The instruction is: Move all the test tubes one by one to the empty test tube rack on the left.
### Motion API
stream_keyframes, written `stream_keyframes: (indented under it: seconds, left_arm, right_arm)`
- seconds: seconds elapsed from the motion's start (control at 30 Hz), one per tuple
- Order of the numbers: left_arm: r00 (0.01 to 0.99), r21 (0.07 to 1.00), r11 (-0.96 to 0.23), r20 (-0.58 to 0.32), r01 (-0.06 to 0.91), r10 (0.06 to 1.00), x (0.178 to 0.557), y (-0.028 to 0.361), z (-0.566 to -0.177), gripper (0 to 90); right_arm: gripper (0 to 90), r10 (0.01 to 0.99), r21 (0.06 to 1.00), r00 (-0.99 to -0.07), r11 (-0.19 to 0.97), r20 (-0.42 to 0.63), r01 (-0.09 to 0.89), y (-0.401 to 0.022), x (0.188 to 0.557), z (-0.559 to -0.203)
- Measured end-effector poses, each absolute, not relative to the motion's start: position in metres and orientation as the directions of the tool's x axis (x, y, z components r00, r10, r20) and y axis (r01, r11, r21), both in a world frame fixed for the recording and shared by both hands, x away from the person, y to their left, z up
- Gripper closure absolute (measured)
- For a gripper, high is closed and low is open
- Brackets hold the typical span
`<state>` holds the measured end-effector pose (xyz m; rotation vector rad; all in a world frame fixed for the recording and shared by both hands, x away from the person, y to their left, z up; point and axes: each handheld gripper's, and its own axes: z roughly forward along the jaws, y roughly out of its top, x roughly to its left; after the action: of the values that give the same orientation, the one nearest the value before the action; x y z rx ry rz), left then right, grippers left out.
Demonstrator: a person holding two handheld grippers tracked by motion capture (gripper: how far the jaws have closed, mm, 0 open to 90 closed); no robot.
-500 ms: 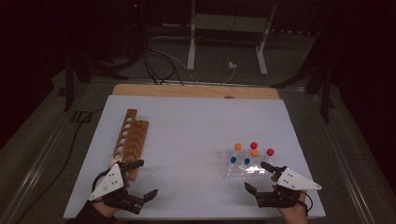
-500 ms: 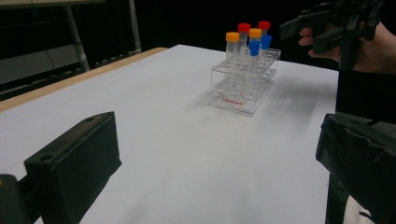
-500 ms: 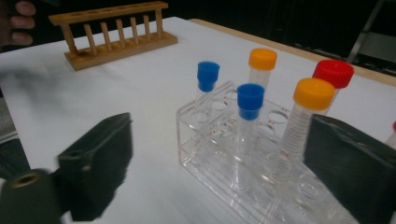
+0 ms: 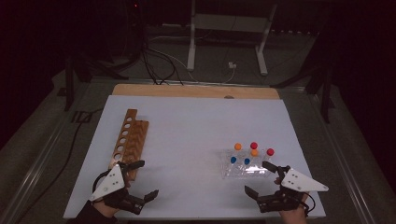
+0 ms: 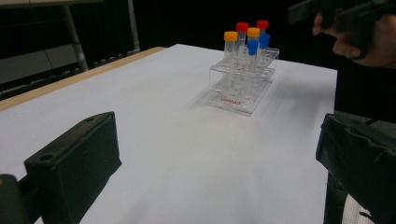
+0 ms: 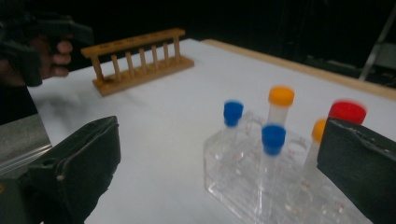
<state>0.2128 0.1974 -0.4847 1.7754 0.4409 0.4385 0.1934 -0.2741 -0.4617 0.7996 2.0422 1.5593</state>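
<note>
Since the earlier frame both grippers have barely shifted, low in the high view. White table [image 4: 196,140] carries a wooden rack [image 4: 130,142] at left and a clear rack [image 4: 245,165] at lower right, with six capped tubes: orange [image 4: 238,146], red [image 4: 254,145], blue [image 4: 233,159]. Left gripper [image 4: 140,179] sits at lower left by the wooden rack's near end, fingers spread, nothing between. Right gripper [image 4: 261,179] sits just beside the clear rack, fingers spread, empty. Step looks like the approach to pick a tube; next the right gripper must line up over one cap and close on it.
</note>
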Motion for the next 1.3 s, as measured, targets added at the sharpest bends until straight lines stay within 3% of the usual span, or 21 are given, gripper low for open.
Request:
stream_keyframes:
  seconds: [0.27, 0.63, 0.9, 1.07, 1.3]
  left_arm:
    - [0.859, 0.97, -0.232, 0.062, 0.067, 0.509, 0.213, 0.196, -0.485, 0.4]
    - [0.861, 0.971, -0.23, 0.061, 0.067, 0.504, 0.212, 0.196, -0.485, 0.4]
    - [0.862, 0.971, -0.229, 0.06, 0.066, 0.503, 0.212, 0.195, -0.485, 0.3]
    - [0.864, 0.971, -0.229, 0.058, 0.068, 0.501, 0.212, 0.195, -0.485, 0.4]
    - [0.865, 0.971, -0.228, 0.056, 0.069, 0.499, 0.212, 0.195, -0.485, 0.4]
  right_arm:
    - [0.0, 0.733, 0.967, -0.677, 0.217, -0.073, 0.13, -0.258, 0.19, -0.444]
    - [0.0, 0.838, 0.963, -0.546, 0.136, 0.014, 0.233, -0.25, 0.201, -0.439]
    - [0.0, 0.87, 0.936, -0.492, 0.147, 0.031, 0.32, -0.242, 0.206, -0.447]
    - [7.0, 0.895, 0.899, -0.442, 0.144, 0.06, 0.413, -0.241, 0.212, -0.455]
    - [24.6, 0.921, 0.85, -0.385, 0.158, 0.056, 0.502, -0.241, 0.219, -0.465]
